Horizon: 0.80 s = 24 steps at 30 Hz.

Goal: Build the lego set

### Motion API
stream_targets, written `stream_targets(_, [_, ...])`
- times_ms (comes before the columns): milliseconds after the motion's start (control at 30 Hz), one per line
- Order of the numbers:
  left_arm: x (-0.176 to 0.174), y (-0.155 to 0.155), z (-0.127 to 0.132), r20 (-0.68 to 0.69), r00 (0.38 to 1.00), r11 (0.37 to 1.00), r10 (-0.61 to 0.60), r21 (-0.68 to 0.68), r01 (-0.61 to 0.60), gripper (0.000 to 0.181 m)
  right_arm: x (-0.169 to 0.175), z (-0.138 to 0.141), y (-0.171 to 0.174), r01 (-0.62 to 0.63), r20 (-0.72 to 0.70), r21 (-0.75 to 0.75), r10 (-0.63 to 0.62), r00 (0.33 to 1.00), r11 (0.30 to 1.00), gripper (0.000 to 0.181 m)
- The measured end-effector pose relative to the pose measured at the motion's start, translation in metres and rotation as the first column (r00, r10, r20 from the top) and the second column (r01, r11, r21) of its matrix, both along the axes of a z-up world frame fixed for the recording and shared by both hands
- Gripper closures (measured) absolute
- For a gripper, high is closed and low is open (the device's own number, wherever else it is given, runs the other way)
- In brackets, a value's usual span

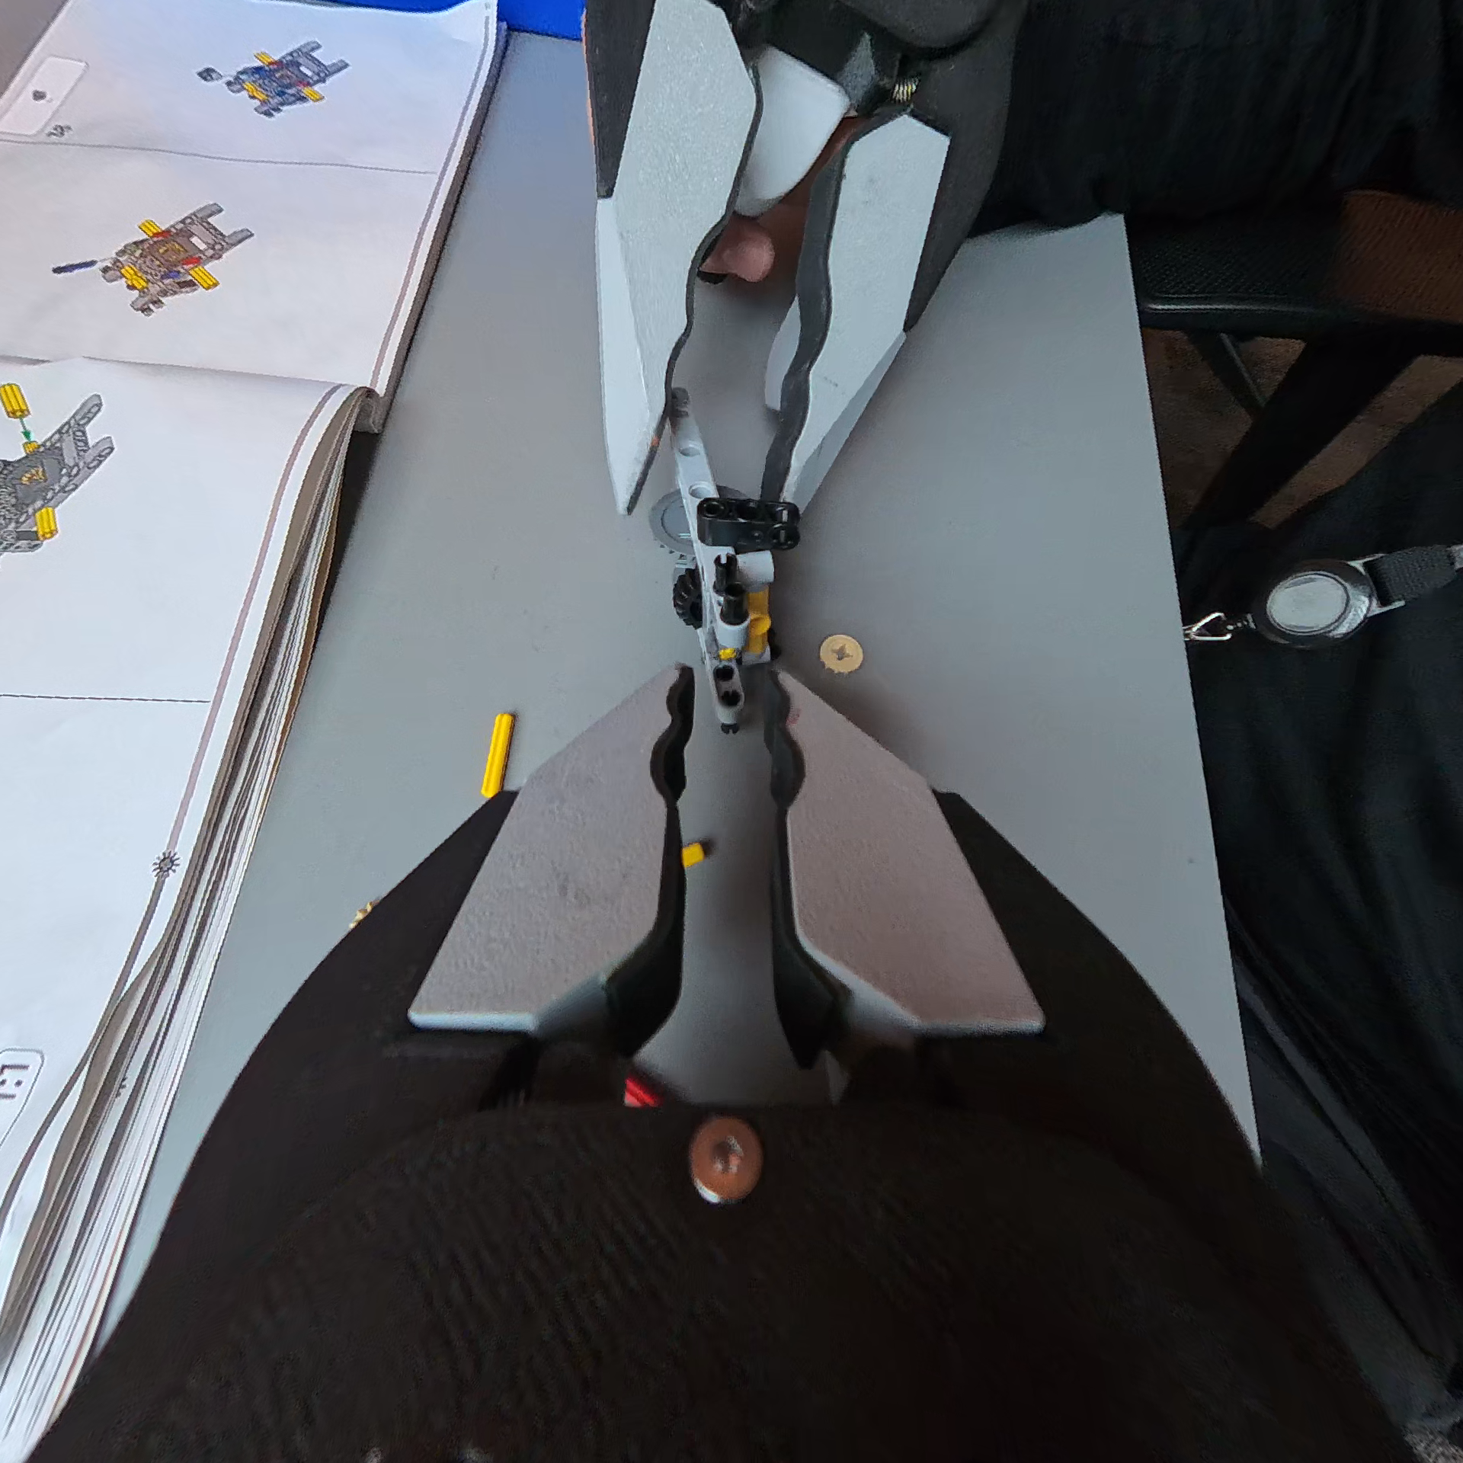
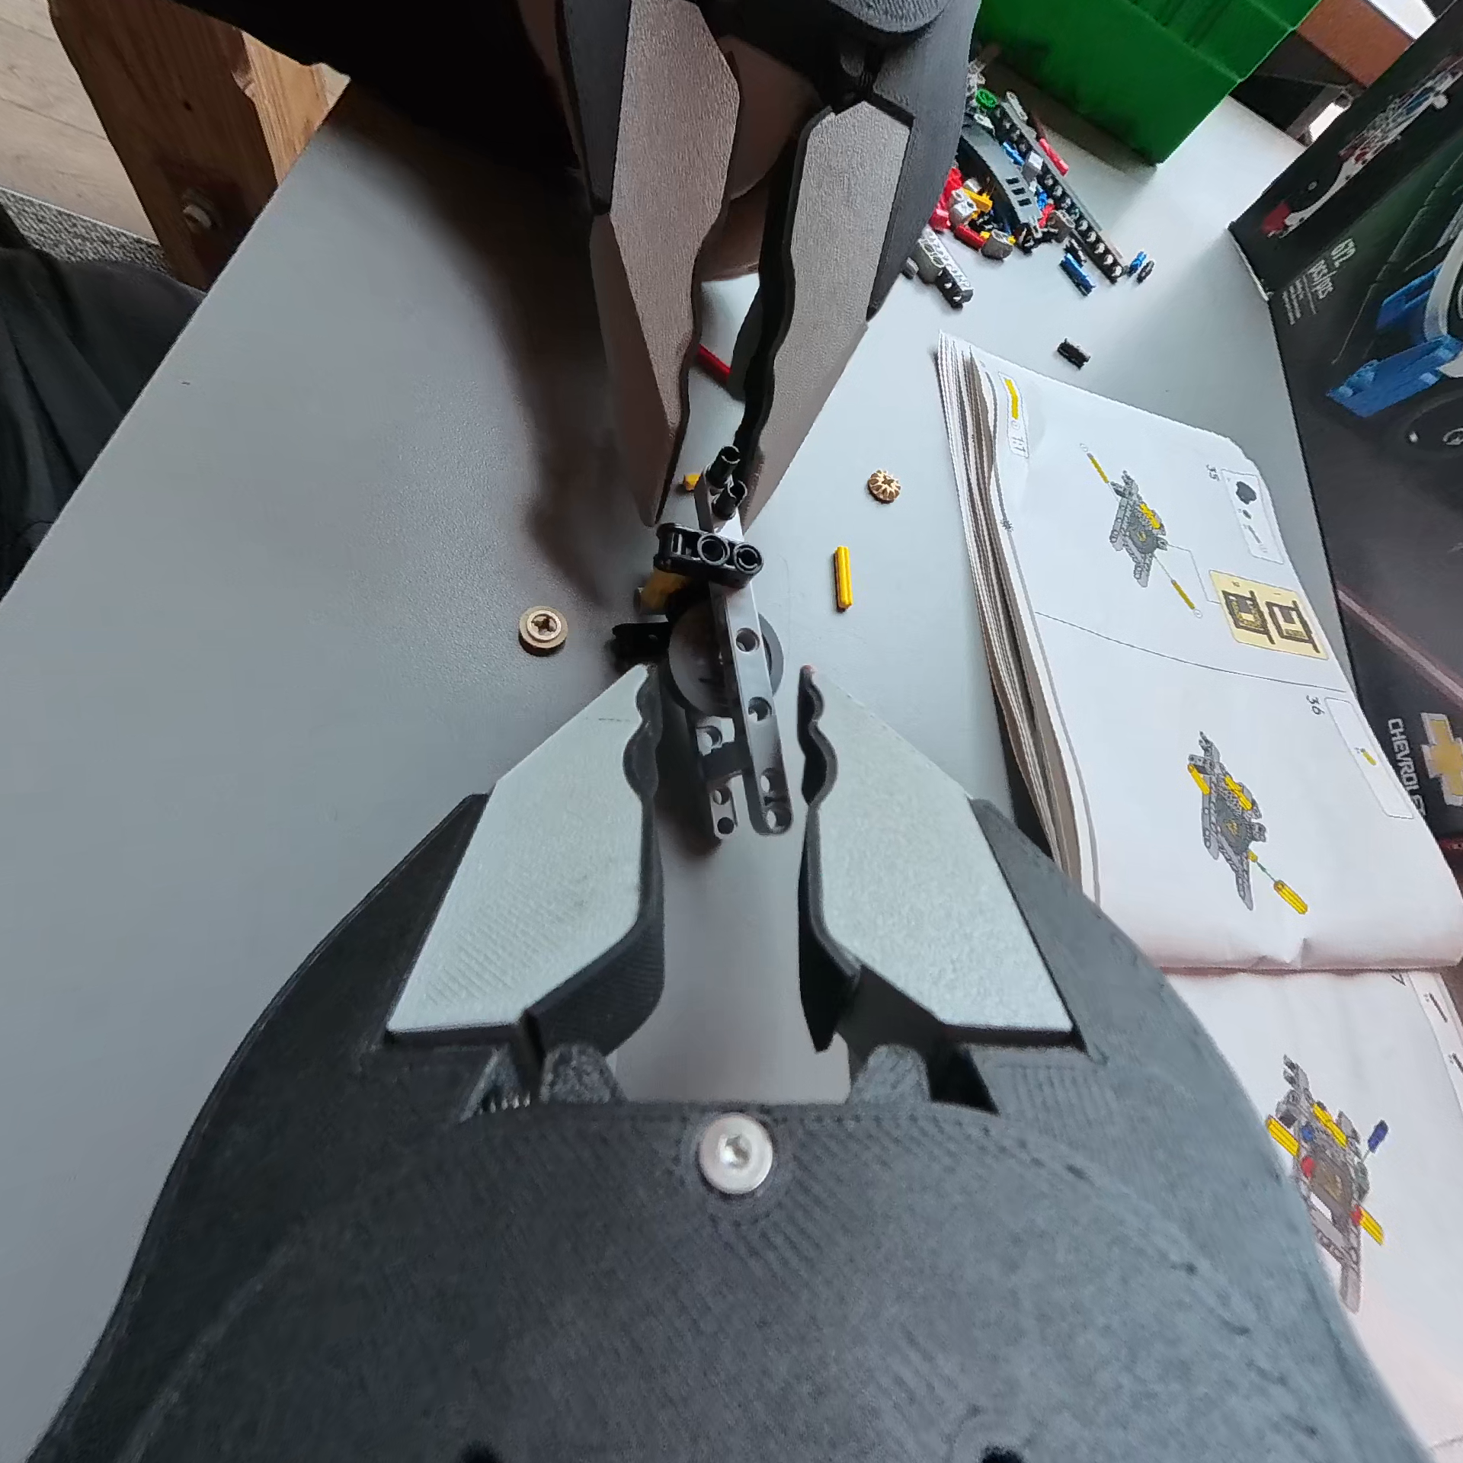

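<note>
The right gripper (image 2: 728, 689) filled the near foreground of its own view, its jaws apart with the grey beam end of the lego assembly (image 2: 724, 681) lying between them. Whether the pads pressed on that beam I cannot tell; some gap showed on either side. From the opposite end the left gripper (image 1: 728, 681) faced it, jaws also apart, and the narrow end of the assembly reached just into its mouth without clear contact. The assembly therefore sat on the grey table (image 2: 356, 475) between the two mouths, a black connector (image 2: 708, 554) crossing it midway and a yellow piece tucked beneath.

Outside the right jaws, a yellow axle (image 2: 842, 578) lay just to one side, with a tan gear (image 2: 883, 485) beyond it; a tan round piece (image 2: 543, 629) rested on the other side. The instruction booklet (image 2: 1187, 673) lay farther out past the axle.

The risk, as I judged it, was a lopsided squeeze: closing one gripper before the other had hold could swing the slender assembly out of line, or pop the black connector off its pins. Pushing the two mouths together could also slide the build across the smooth table towards the loose axle.
</note>
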State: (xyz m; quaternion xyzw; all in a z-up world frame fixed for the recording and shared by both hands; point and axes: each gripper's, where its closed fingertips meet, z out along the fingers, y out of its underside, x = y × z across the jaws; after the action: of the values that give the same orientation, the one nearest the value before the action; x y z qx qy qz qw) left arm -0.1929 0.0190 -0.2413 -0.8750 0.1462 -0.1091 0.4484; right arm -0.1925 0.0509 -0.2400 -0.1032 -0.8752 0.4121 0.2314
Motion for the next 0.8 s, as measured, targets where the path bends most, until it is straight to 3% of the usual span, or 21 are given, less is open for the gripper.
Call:
stream_targets(200, [-0.010,-0.017,0.012,-0.028,1.000,1.000,-0.004,-0.001,0.004,0.165,0.006,0.011,0.009,-0.011,0.001,-0.035,0.011,1.000,0.999,0.147])
stream_targets(367, [-0.057,-0.023,0.015,-0.024,0.976,0.974,0.218,-0.057,-0.219,0.171,0.009,0.028,0.016,-0.014,0.010,-0.125,0.015,1.000,0.992,0.147])
stream_targets(433, [-0.063,-0.020,0.014,0.007,0.967,0.964,0.256,-0.073,-0.255,0.170,0.008,0.034,0.017,-0.007,0.017,-0.167,0.010,1.000,0.986,0.147])
stream_targets(800, [-0.067,0.000,-0.021,-0.094,0.982,0.946,0.163,-0.269,-0.183,0.166,0.008,0.045,0.024,0.014,0.035,-0.245,-0.006,0.999,0.970,0.152])
